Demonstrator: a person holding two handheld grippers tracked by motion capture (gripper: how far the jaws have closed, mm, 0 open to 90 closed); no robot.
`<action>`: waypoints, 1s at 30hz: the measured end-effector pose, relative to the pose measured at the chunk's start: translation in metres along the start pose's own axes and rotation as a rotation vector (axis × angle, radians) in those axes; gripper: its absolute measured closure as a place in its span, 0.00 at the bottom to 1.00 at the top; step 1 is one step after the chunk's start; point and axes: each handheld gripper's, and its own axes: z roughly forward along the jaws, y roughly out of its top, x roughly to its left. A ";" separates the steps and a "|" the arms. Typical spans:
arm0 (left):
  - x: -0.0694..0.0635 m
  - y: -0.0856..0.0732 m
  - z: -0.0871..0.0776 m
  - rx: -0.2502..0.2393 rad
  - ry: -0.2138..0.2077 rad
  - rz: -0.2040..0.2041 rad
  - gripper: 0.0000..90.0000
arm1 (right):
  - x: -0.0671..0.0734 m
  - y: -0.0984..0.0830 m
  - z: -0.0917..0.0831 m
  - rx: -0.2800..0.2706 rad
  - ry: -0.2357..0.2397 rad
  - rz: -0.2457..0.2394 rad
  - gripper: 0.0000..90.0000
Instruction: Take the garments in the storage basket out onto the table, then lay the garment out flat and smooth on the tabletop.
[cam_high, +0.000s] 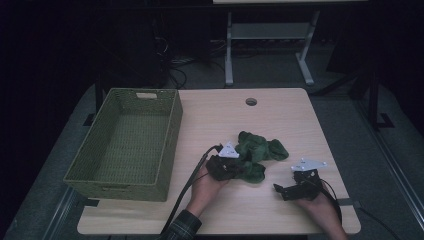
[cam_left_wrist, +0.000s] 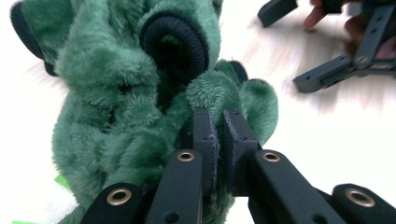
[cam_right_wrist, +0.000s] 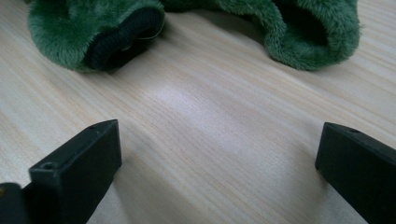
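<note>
Now the left claw is pressed together on a fold of the green plush cloth, so a small tuft of the fur is pinched between its two black jaws. This cloth is fluffy, with black elastic cuffs, and it lies crumpled on the light wooden surface, to the right of the green woven basket and well apart from it. The left claw meets the cloth at the cloth's near left edge. The right claw is spread wide with nothing between its jaws, and it rests low over the bare wood, near the cloth's right side but not touching it. In the high view the right claw sits in the person's hand.
</note>
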 end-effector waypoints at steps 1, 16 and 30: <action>0.001 0.001 -0.003 -0.007 -0.009 -0.001 0.94 | 0.001 0.001 -0.001 0.006 0.007 0.000 0.08; 0.007 0.005 -0.040 -0.055 0.000 -0.019 0.95 | 0.022 0.020 0.004 -0.037 0.169 -0.017 0.34; 0.011 0.001 -0.055 -0.071 0.022 -0.028 0.95 | 0.036 0.032 0.018 -0.018 0.229 -0.050 0.78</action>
